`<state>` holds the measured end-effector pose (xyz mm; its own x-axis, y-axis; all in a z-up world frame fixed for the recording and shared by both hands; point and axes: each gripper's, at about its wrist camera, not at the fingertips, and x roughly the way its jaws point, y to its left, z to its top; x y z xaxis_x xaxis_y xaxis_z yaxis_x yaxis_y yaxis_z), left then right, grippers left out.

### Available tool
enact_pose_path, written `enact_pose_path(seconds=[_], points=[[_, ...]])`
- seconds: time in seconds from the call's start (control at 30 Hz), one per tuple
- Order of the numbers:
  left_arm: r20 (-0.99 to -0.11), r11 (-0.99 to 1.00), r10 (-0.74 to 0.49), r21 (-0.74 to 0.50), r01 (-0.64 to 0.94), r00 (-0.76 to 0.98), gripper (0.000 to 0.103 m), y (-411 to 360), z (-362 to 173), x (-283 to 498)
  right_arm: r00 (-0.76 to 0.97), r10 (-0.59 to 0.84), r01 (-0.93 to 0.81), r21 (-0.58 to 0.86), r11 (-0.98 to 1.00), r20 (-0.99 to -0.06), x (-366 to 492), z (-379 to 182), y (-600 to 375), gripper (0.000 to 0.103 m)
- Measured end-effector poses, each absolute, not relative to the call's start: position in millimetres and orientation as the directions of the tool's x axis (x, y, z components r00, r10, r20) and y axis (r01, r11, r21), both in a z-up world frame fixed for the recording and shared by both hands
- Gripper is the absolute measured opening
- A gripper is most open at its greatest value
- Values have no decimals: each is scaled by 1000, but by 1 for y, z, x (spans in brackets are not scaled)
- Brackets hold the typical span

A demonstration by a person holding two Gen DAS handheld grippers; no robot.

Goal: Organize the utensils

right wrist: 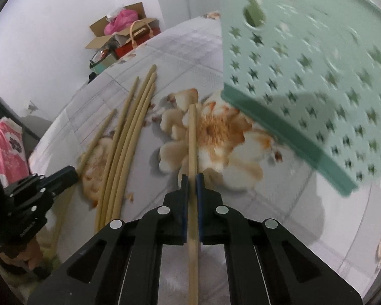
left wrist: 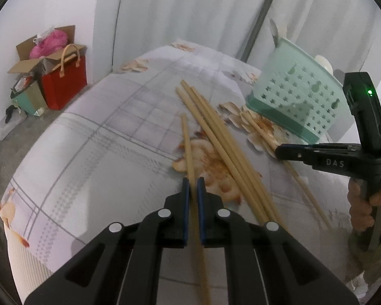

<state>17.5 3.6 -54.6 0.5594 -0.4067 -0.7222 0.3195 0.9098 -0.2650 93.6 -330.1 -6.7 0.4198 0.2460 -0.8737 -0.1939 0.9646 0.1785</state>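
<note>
My left gripper (left wrist: 193, 181) is shut on one wooden chopstick (left wrist: 188, 142) that runs between its blue pads and points away over the table. Just to its right lie three loose chopsticks (left wrist: 216, 132) in a slanting bundle. My right gripper (right wrist: 192, 178) is shut on another chopstick (right wrist: 192, 139), held low over the flower print. In the left wrist view the right gripper (left wrist: 278, 151) comes in from the right, near the mint-green perforated utensil holder (left wrist: 297, 94). A metal spoon handle (left wrist: 274, 30) sticks out of the holder. The left gripper (right wrist: 71, 172) shows at the left of the right wrist view.
A flowered tablecloth (left wrist: 101, 139) covers the rounded table, whose edge drops off at the left. On the floor beyond stand a red bag (left wrist: 64, 84) and an open cardboard box (left wrist: 38, 56). A pink package (right wrist: 10, 152) stands low at the left. White curtains hang behind.
</note>
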Motion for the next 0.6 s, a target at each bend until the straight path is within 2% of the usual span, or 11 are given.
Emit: enact_pose_path(seconds=[0.1,0.17,0.2,0.3,0.53,0.6], points=[[-732,904,-418,-279,324,538,12,1,-50,21,396,265,-182,208,961,-879,84,-7,-335,5],[-724,906,-415,-274,322,551,26,1,-46,24,385,272,-194,211,958,-882,83,-6,-334,9],[-728,910,-404,-257,326,554,27,-1,-45,29,385,268,-204,201,958,-883,83,-5,-331,11],[-759,924,-354,-195,328,546,28,-8,-48,43,400,231,-235,145,961,-887,89,-5,-320,15],[-774,940,-278,-96,327,569,27,-18,-49,60,432,186,-258,76,963,-883,111,-7,-308,15],[-775,943,-270,-91,321,572,26,-18,-49,62,437,182,-257,72,964,-881,118,-9,-305,10]])
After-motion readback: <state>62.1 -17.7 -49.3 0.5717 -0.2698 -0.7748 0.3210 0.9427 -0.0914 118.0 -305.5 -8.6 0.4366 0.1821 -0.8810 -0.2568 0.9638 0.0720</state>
